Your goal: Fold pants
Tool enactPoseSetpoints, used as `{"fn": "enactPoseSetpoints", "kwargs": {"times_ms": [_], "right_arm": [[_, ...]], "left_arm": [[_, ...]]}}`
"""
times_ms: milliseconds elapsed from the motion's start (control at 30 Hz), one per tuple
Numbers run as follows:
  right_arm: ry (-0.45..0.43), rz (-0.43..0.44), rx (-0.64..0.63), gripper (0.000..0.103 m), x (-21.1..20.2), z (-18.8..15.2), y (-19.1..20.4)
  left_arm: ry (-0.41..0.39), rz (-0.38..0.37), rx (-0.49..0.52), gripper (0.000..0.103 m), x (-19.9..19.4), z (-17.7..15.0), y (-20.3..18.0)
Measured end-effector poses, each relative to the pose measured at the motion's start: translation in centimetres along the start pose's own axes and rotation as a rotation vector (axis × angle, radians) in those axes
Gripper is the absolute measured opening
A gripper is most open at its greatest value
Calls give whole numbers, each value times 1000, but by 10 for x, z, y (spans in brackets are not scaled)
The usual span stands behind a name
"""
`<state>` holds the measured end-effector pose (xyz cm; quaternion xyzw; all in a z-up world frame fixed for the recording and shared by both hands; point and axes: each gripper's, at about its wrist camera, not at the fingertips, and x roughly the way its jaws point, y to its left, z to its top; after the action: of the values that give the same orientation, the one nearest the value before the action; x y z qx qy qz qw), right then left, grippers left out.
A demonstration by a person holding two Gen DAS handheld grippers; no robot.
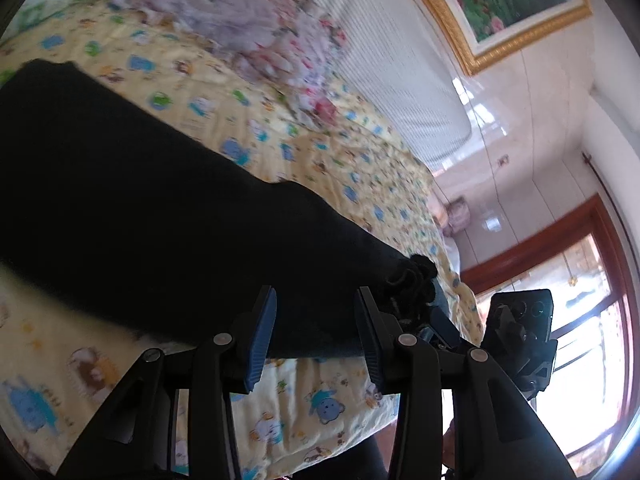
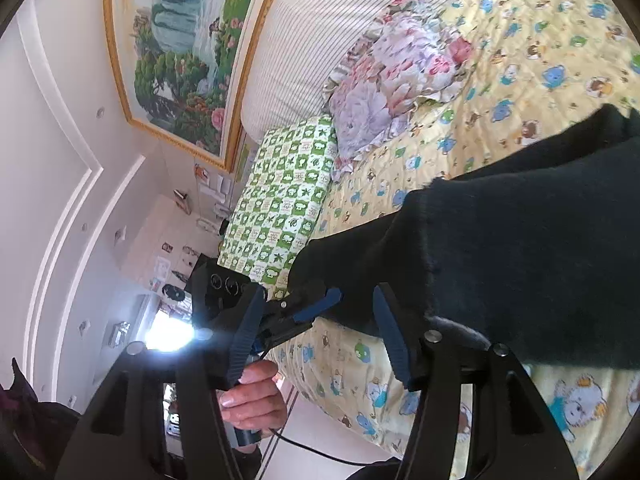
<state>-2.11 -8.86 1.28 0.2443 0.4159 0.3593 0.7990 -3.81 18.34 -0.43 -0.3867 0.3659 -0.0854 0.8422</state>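
Observation:
Black pants (image 1: 140, 216) lie on a yellow cartoon-print bed sheet (image 1: 320, 152), folded into a long dark band. In the left wrist view my left gripper (image 1: 316, 320) is open, its blue-padded fingers straddling the near edge of the pants close to a bunched end (image 1: 412, 280). The right gripper shows beyond it (image 1: 440, 328). In the right wrist view my right gripper (image 2: 320, 328) is open over the end of the pants (image 2: 520, 248); cloth lies against the right finger (image 2: 394, 344). The left gripper (image 2: 316, 308) is open beside the pants' edge.
A floral pillow (image 2: 400, 76) and a green checked pillow (image 2: 280, 208) lie at the head of the bed by a striped headboard (image 2: 320, 28). A framed painting (image 2: 180, 52) hangs on the wall. The bed's edge (image 2: 340, 408) is near me.

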Motion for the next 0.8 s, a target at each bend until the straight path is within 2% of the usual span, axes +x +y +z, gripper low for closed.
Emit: {"fn": "enactPoseSetpoints", "kwargs": {"times_ms": [67,367,500,800], "right_arm": [[18,2,-13,64,7,2,3],[93,-6,-62,64,44,5,12],[125,-22,-98,64,63,12,20],[197,-55,-165,69,105,21,34]], "left_arm": [[-29,19,-30,41,-12,-2,7],[-131,95,-137,41,-62,-13,39],[-148,103,-221,41,-75,-21,56],[-213,169,-321,43,-97,-26,83]]}}
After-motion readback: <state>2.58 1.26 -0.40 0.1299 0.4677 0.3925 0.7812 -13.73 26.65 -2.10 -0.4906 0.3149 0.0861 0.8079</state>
